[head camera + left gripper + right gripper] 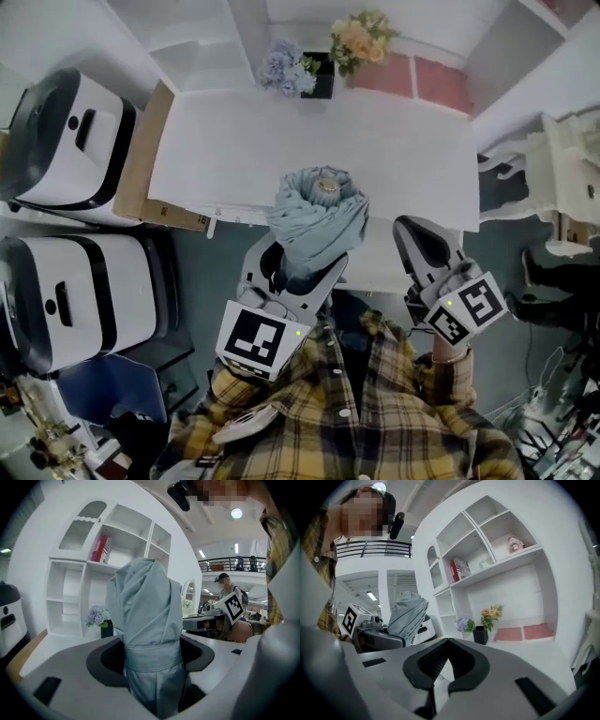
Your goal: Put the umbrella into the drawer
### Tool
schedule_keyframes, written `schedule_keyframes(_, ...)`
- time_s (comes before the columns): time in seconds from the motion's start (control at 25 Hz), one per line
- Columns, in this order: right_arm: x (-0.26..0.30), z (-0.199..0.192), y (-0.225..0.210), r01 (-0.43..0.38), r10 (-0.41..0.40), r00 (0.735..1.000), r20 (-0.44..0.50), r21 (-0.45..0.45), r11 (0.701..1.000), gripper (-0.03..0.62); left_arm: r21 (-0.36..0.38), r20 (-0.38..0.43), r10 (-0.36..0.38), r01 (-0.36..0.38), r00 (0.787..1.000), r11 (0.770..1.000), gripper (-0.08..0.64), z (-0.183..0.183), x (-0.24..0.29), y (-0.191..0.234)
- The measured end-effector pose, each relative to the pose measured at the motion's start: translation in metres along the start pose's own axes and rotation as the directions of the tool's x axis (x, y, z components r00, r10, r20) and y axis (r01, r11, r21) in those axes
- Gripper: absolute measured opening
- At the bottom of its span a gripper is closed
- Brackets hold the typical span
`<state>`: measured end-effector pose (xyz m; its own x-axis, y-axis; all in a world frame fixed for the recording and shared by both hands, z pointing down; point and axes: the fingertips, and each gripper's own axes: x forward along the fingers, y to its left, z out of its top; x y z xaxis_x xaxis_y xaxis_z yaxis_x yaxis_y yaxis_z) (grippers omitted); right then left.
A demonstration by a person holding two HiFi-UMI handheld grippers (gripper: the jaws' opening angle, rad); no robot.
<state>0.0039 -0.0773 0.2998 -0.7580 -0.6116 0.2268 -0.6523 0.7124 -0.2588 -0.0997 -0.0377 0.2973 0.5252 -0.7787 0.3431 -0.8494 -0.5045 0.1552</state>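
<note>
Step in hand, I'd say: carry. The folded umbrella [319, 220] is picked up but not stowed, and no open drawer shows in any view.

Left gripper [305, 272] is clamped on the umbrella at its strap band, w/ fabric bunched above and below the jaws. Right gripper [419, 246] sits at approx 3 o'clock of the umbrella, just beside it. Its jaws are closed w/ nothing between them.

The umbrella hangs in the air at the near edge of the white desk [281, 141], in front of the person's chest. Long axis is roughly upright, leaning slightly toward 1 o'clock as seen from the right gripper view. Its round end cap points up at the head camera.

Next move prob needs the free right gripper to find and pull the drawer open. The umbrella then has to tip from upright to lying flat so it fits inside.

Flower pots [319, 66] stand at 12 o'clock, at the back of the desk.
</note>
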Motion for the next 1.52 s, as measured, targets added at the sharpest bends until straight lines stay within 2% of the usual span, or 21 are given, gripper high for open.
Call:
schedule_keyframes(0.12,-0.014,0.0,-0.006,0.085,-0.086,0.996,0.023,0.023,0.996,0.017,0.034,-0.018,-0.089,0.09,0.996,0.995,0.318,0.002,0.014,-0.009)
schedule_keyframes(0.36,-0.038,-0.005,-0.025,0.157,-0.159,0.986,0.041,0.043,0.987,0.017,0.068,-0.027,-0.168,0.169,0.985,0.983,0.318,0.004,0.035,-0.033)
schedule_keyframes(0.56,-0.048,-0.004,-0.041,0.156,-0.157,0.987,0.041,0.037,0.987,0.017,0.079,-0.038,-0.168,0.17,0.985,0.982,0.318,0.008,0.053,-0.046)
schedule_keyframes(0.84,-0.046,-0.004,-0.04,0.131,-0.132,0.991,0.028,0.032,0.991,0.017,0.09,-0.042,-0.152,0.155,0.988,0.984,0.318,0.01,0.054,-0.047)
schedule_keyframes(1.2,-0.043,-0.01,-0.038,0.143,-0.145,0.989,0.024,0.069,0.987,0.017,0.091,-0.07,-0.167,0.173,0.983,0.981,0.318,0.0,0.06,-0.044)
schedule_keyframes(1.52,-0.05,-0.027,-0.056,0.18,-0.181,0.983,0.005,0.105,0.978,0.017,0.101,-0.146,-0.196,0.212,0.97,0.972,0.318,-0.024,0.082,-0.054)
